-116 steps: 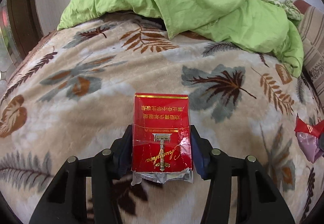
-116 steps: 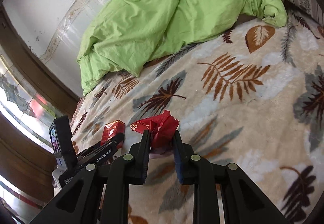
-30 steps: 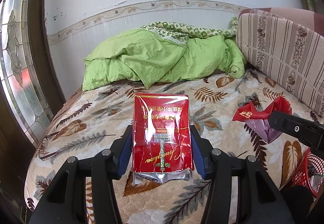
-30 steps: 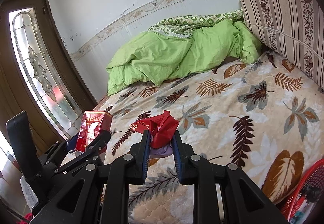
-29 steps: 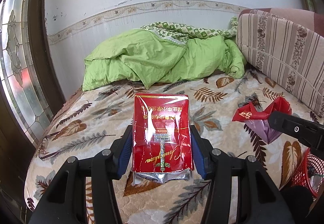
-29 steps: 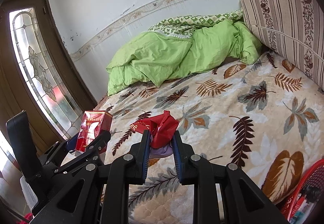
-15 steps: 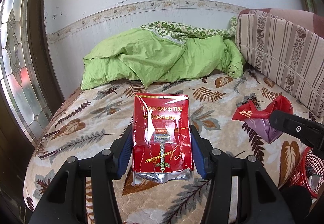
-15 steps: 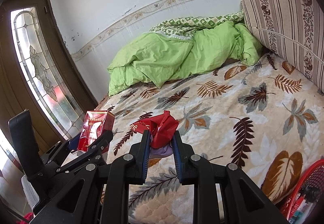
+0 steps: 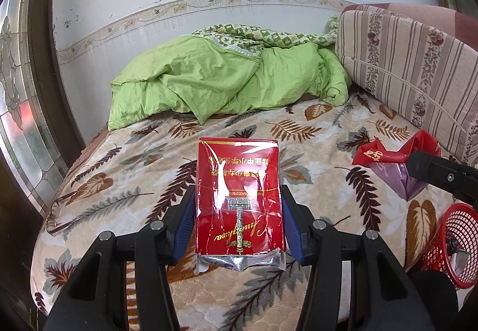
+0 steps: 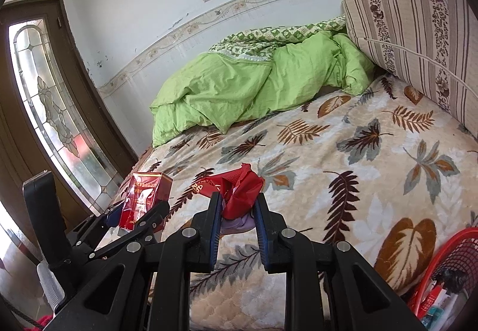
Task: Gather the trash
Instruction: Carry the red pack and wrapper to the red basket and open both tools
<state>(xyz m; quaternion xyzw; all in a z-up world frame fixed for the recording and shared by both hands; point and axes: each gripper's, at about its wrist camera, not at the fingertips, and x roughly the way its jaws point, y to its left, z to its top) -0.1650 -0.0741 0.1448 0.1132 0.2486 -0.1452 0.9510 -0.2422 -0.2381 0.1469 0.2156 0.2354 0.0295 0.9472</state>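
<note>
The left gripper clamps a red foil-lined cigarette pack. The right gripper pinches a crumpled red-and-purple wrapper. Only the left view shows the red mesh basket whole.

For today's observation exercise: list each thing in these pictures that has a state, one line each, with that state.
Left gripper: jaws shut on the pack.
Pack: held above the bed, torn open, foil showing.
Right gripper: jaws shut on the wrapper.
Wrapper: crumpled, held above the bed.
Basket: upright beside the bed, some trash inside.
Quilt: bunched up on the bed.
</note>
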